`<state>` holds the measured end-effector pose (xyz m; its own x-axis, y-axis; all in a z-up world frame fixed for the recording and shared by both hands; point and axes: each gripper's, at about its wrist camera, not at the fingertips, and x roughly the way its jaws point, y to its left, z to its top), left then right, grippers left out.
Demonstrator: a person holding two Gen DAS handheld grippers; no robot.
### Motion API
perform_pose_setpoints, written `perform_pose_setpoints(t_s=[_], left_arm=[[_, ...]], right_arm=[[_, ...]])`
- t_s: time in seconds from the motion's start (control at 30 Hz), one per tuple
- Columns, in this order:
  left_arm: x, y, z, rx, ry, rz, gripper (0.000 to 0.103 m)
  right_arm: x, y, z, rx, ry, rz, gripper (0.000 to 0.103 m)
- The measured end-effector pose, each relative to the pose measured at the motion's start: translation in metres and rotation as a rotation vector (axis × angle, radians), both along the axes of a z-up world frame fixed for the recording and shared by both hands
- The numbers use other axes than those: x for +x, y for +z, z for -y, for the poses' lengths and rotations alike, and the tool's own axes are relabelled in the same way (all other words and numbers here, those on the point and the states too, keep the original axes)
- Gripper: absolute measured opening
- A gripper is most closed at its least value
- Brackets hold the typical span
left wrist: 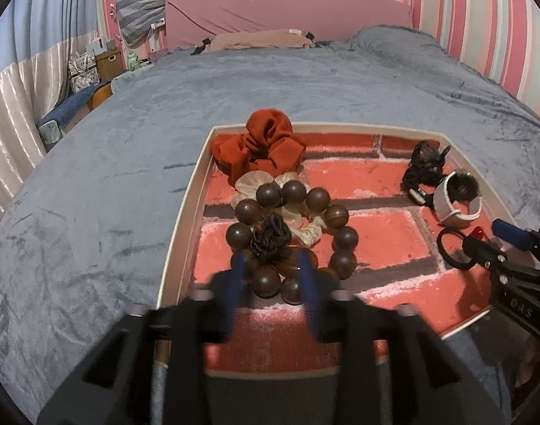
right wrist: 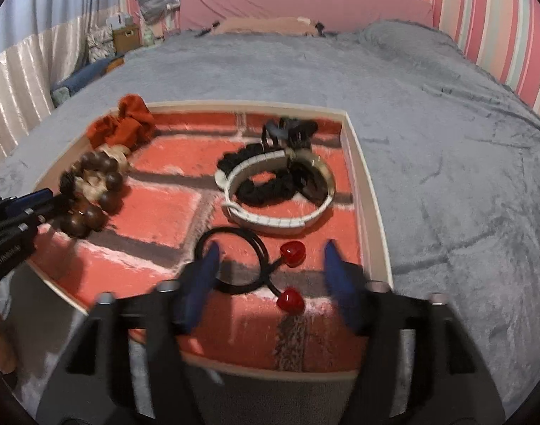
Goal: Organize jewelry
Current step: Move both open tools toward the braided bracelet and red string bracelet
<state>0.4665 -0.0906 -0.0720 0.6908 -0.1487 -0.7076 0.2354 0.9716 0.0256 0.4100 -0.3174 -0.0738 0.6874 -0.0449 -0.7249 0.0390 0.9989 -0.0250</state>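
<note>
A shallow tray (left wrist: pixel 199 184) lined with a red brick pattern lies on a grey bedspread. My left gripper (left wrist: pixel 270 258) is open over its near left part; a dark braided hair tie (left wrist: pixel 270 239) and a wooden bead bracelet (left wrist: pixel 335 216) lie at and between the blue fingertips, and the pads are not pressing on them. My right gripper (right wrist: pixel 270 251) is open too, its fingers straddling a thin black hair tie (right wrist: pixel 234 237) with two red hearts (right wrist: pixel 293 253) that rests on the tray floor. Each gripper also shows at the side of the other view.
An orange scrunchie (left wrist: pixel 263 145) and a cream scrunchie (left wrist: pixel 256 180) sit at the tray's far left. A white band (right wrist: pixel 270 219), a black scrunchie (right wrist: pixel 266 191) and a black claw clip (right wrist: pixel 287 131) lie at the far right. Grey bedspread (right wrist: pixel 447 141) surrounds the tray.
</note>
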Motion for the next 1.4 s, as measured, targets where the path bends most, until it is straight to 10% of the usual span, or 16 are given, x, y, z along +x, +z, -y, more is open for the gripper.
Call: perform_pose_setpoints(t_s=[0.23,0.4,0.7,1.4], left_arm=[[-0.023,0.031,-0.008,-0.037,0.011,0.056,0.070],[-0.057,0.060,-0.016,-0.048,0.029,0.104,0.090],[-0.124,0.084,-0.022,-0.043,0.054,0.129,0.092],[-0.240,0.009,0.020,-0.067,-0.044,-0.008,0.092]], right_arm=[[-0.031,0.042,0.012,0.010,-0.005,0.102,0.098],[-0.064,0.069,0.018,-0.027,-0.002,0.146,0.099],[-0.131,0.083,0.028,-0.107,-0.027,0.162,0.099],[-0.214,0.009,0.057,-0.065,-0.098,0.060,0.099]])
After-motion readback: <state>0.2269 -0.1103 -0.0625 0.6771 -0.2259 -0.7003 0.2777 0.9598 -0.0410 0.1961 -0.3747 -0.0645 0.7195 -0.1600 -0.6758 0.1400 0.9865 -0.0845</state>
